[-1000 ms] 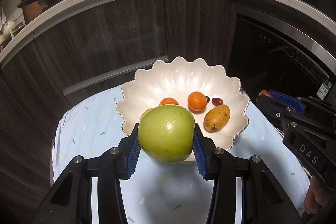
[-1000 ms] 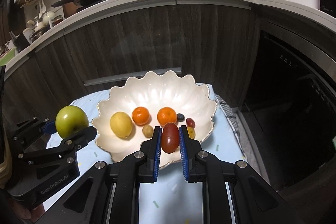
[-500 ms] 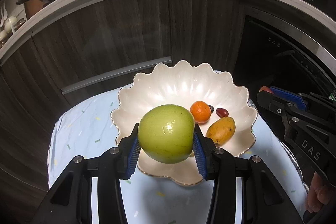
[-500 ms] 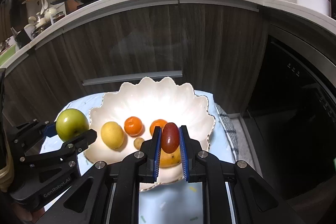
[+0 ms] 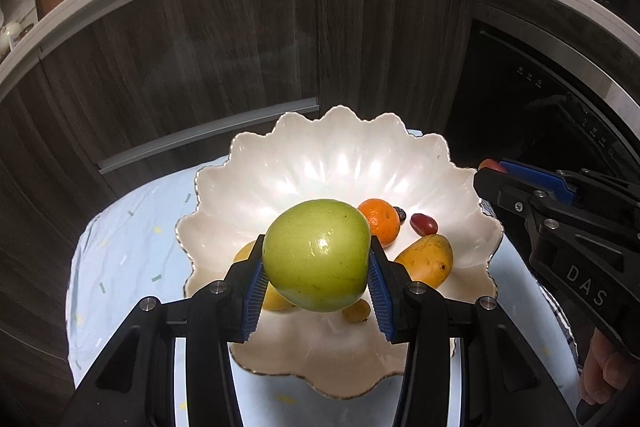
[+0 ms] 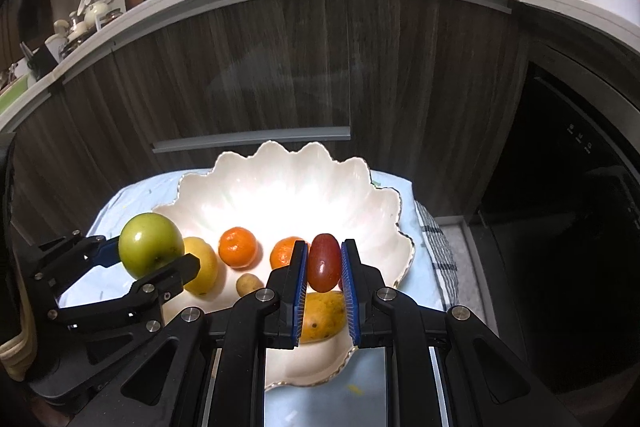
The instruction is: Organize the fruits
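Claws now sit further over my scalloped white bowl (image 5: 348, 143): left claw (image 5: 316, 277) pinches glossy green apple (image 5: 316, 255), right claw (image 6: 324, 281) smooth red grape (image 6: 324, 262).

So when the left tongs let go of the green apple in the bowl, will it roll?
Probably a little. The apple is round and glossy, and the bowl slopes inward, so it may settle toward the lemon. It looks firm between the left tongs, so bruising seems unlikely if it is released low.
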